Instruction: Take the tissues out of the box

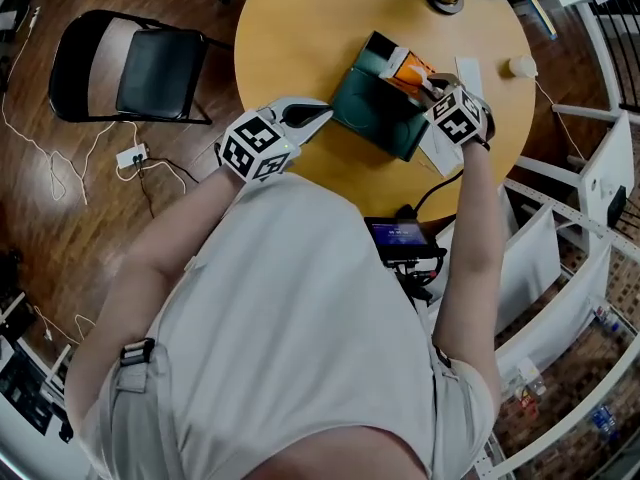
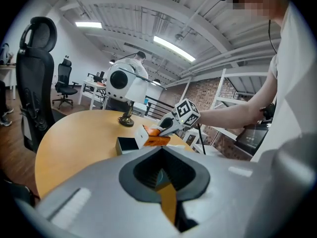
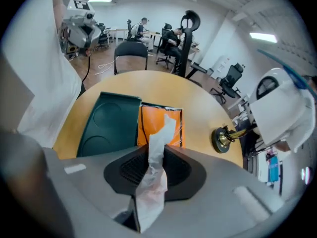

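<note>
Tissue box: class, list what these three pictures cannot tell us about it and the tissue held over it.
1. How many tissues are left inside the tissue box: in the right gripper view the held tissue covers the opening, and in the head view the right gripper covers it.
2. Print on the box: too small in every view.
3. The tissue's lower end: in the right gripper view it sinks between the closed jaws.

head view: overhead, steeply down on the round worktop point(image 1: 300, 38), mid range | left gripper view: low at the worktop's edge, looking across it, tissue box point(image 2: 130, 145) near | right gripper view: close above the box, looking down past the tissue point(image 3: 156, 152) | shared: box and worktop in all three
</note>
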